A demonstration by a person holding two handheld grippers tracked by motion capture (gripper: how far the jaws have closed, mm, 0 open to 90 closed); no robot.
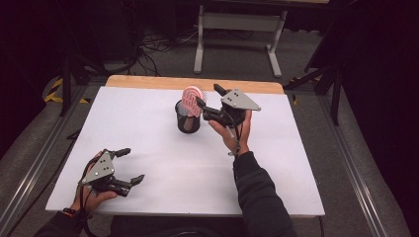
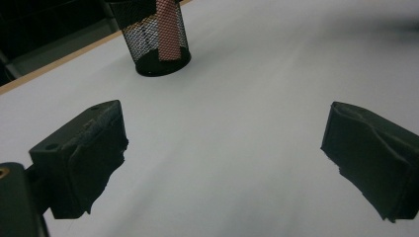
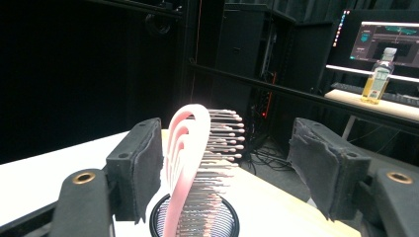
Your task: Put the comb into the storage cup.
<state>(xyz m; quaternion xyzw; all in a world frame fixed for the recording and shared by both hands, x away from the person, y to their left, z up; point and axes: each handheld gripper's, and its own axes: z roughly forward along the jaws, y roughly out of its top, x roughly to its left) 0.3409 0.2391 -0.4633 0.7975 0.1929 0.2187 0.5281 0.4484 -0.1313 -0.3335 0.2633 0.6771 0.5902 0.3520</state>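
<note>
The left gripper (image 1: 129, 165) sits low near the table's front left corner, held by the left hand (image 1: 94, 195) that comes in over the front edge. Its jaws stand wide apart with nothing between them, pointing right and a little toward the far edge; the grey plate on top faces up.

The right gripper (image 1: 206, 97) is raised above the table's middle, nearer the far edge. The right hand (image 1: 232, 133) grips it from below, with the dark-sleeved forearm (image 1: 257, 192) reaching up from the front edge. Its jaws are spread apart, clamping nothing, and point left and away from the person.
</note>
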